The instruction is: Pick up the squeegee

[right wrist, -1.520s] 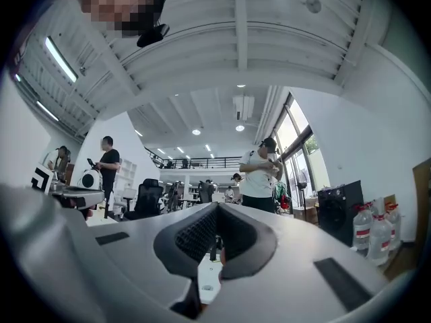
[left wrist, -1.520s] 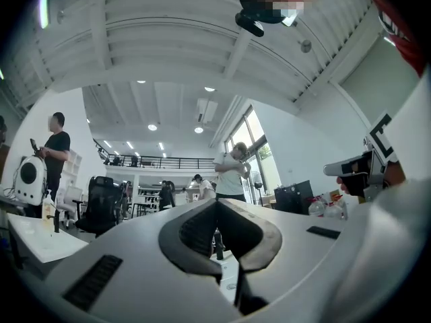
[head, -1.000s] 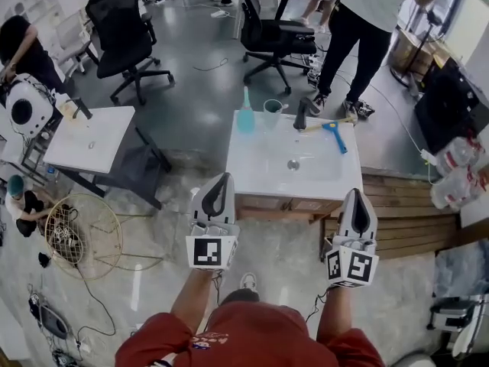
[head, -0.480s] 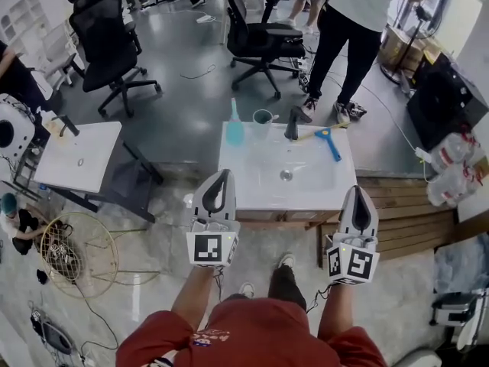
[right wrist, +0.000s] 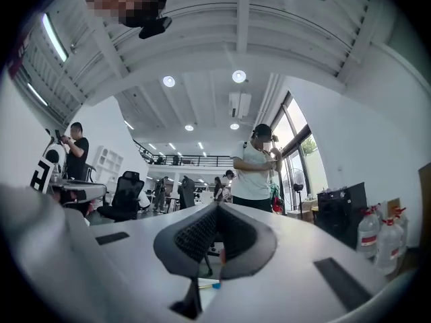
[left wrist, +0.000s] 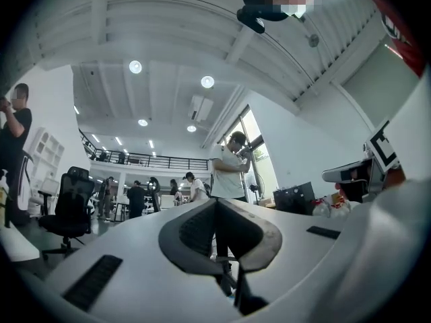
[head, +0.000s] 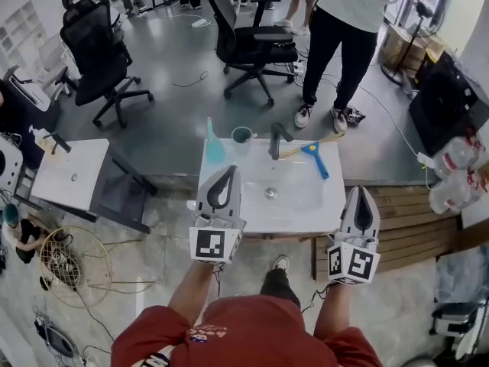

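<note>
Though the sink [head: 299, 205] is near, nothing is grasped.
Left gripper [head: 226, 173] and right gripper [head: 359, 193] hover at its near edge, jaws together, empty; squeegee [head: 314, 159] lies at the far right corner.

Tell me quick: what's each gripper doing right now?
Left gripper: closed, holding nothing.
Right gripper: closed, holding nothing.

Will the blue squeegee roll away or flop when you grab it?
Probably neither. The squeegee lies flat on the sink top with a wide crosswise head, so it likely won't roll. Its straight handle looks stiff, and it seems slim, so probably light.
</note>
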